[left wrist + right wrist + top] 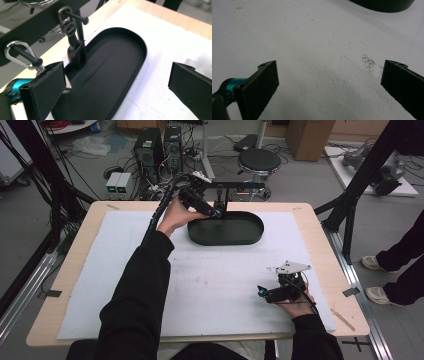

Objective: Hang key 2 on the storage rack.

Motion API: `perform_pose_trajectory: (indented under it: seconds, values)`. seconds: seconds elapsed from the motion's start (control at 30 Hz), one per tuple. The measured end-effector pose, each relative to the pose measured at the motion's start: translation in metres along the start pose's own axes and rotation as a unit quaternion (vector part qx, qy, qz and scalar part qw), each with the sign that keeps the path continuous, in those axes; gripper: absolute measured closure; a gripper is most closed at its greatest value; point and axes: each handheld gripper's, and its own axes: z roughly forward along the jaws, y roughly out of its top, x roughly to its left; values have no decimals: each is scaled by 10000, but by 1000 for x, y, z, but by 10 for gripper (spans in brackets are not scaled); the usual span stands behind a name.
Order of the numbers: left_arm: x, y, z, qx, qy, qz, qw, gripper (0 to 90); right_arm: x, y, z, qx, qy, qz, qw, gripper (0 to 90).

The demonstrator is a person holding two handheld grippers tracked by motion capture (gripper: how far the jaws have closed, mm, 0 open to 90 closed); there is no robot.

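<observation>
While your left gripper (117, 82) stands spread beside the silver carabiner (18, 53) hanging on the rack peg (27, 56) above the black tray (112, 65), a careless push may knock it off; your right gripper (329, 82) rests spread too.

One black oval tray (248, 236). One black rack (235, 185) standing in it, two pegs (77, 16) counted on its bar. Two metal carabiner clips: one (68, 23) on the upper peg, one (16, 53) on the lower. Two handheld grippers, left (216, 212) and right (261, 291). One white mat (125, 270). One wooden table (325, 245).
</observation>
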Motion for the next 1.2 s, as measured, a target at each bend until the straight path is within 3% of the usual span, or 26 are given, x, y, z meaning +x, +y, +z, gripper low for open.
perform_pose_trajectory:
  seconds: [0.4, 0.8, 1.2]
  values:
    - [6, -32, -33, -253, 94, -91, 9996, 17, 1, 0, 0, 18, -11, -12, 10000, 7]
    - [11, -74, -69, -293, 269, -266, 9989, 17, 2, 1, 1, 25, -16, -21, 10000, 7]
    - [10, -118, -91, -301, 407, -407, 9979, 17, 2, 1, 1, 30, -29, -32, 10000, 7]
